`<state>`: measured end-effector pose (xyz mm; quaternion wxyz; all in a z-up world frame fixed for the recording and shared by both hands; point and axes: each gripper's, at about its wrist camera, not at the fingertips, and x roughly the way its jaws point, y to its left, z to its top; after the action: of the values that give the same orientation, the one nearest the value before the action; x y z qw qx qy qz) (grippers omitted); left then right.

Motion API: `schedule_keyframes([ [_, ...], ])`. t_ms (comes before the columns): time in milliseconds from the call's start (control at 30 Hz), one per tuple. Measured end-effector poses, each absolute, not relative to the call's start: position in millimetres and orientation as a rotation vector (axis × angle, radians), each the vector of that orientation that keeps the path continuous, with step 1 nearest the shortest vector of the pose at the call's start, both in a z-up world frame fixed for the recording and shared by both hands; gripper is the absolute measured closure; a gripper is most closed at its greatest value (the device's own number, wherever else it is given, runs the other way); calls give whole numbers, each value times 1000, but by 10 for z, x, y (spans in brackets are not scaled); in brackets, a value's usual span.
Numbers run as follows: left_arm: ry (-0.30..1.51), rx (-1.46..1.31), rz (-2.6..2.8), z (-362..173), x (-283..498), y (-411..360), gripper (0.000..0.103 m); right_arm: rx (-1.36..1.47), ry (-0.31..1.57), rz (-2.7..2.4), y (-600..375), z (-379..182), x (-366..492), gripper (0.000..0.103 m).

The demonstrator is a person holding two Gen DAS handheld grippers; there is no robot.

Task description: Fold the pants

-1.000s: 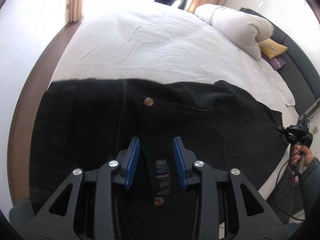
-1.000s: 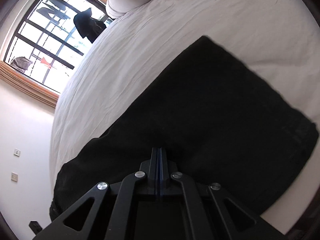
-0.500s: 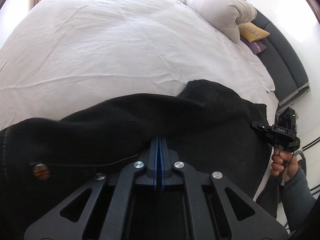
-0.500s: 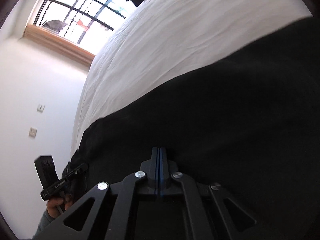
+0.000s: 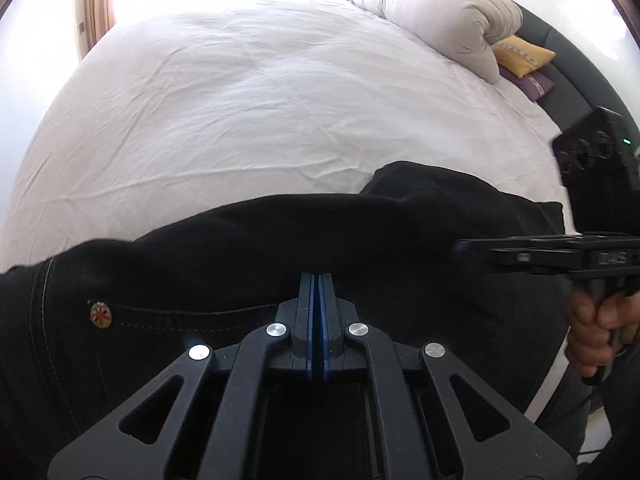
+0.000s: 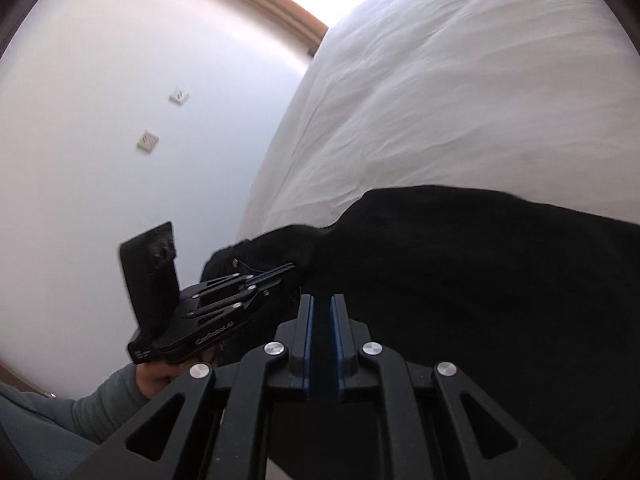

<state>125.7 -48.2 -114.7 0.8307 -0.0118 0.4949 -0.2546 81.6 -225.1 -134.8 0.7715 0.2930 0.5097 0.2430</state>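
Note:
Black pants [image 5: 248,248] lie bunched on the white bed [image 5: 260,100], a metal button [image 5: 100,315] showing at the left. My left gripper [image 5: 318,280] is shut on a raised fold of the pants. In the right wrist view the pants [image 6: 480,280] fill the lower right. My right gripper [image 6: 321,300] has its jaws a narrow gap apart with black cloth between them. The left gripper also shows in the right wrist view [image 6: 288,270], shut on the cloth. The right gripper shows side-on in the left wrist view [image 5: 464,246].
A rolled white duvet [image 5: 440,16] and yellow and purple cushions [image 5: 524,54] lie at the head of the bed by a dark headboard [image 5: 576,60]. A white wall [image 6: 120,120] with sockets stands left of the bed. A window is at the back.
The left gripper closed on the pants and lifted a fold. The right gripper swung towards the left one, and its jaws went from fully shut to slightly apart.

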Motion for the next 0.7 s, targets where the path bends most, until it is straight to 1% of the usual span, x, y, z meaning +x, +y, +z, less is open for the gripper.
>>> schedule_keyframes([
  [33,1042,-24,-540,-1165,1228,-441,99,609,1142,491,-2199,-1453,925,93],
  [67,1040,-24,-534,-1235,1240,-573,99,621,1164,471,-2214,-1555,1117,96],
  [100,1036,-36,-532,-1244,1229,-551,99,660,1162,461,-2274,-1619,1197,103],
  [133,1028,-56,-528,-1271,1227,-520,99,688,1142,460,-2367,-1617,1240,103],
  [200,1012,-73,-527,-1273,1189,-470,99,650,1095,381,-2508,-1442,1165,103],
  [233,1004,-75,-529,-1277,1170,-459,99,616,1048,301,-2604,-1263,1176,103],
  [267,1001,-79,-530,-1292,1174,-469,99,627,998,248,-2762,-1133,1145,94],
  [300,996,-89,-532,-1297,1165,-456,99,681,960,252,-2919,-1030,1122,66],
  [333,993,-99,-534,-1312,1168,-446,99,707,956,273,-3002,-946,1144,49],
  [367,990,-113,-539,-1326,1164,-425,99,667,977,305,-3011,-864,1195,22],
  [400,989,-122,-544,-1311,1150,-398,99,583,1018,354,-2970,-800,1265,15],
  [433,990,-134,-547,-1339,1187,-416,99,481,1080,411,-2948,-871,1418,15],
  [500,991,-158,-556,-1359,1196,-391,99,313,1169,483,-2937,-867,1449,15],
  [633,989,-163,-561,-1365,1168,-367,99,198,1264,548,-2750,-1037,1553,17],
  [667,986,-158,-561,-1357,1144,-359,99,183,1291,562,-2699,-1117,1543,26],
  [700,984,-154,-561,-1356,1128,-357,99,151,1324,571,-2562,-1248,1548,43],
])
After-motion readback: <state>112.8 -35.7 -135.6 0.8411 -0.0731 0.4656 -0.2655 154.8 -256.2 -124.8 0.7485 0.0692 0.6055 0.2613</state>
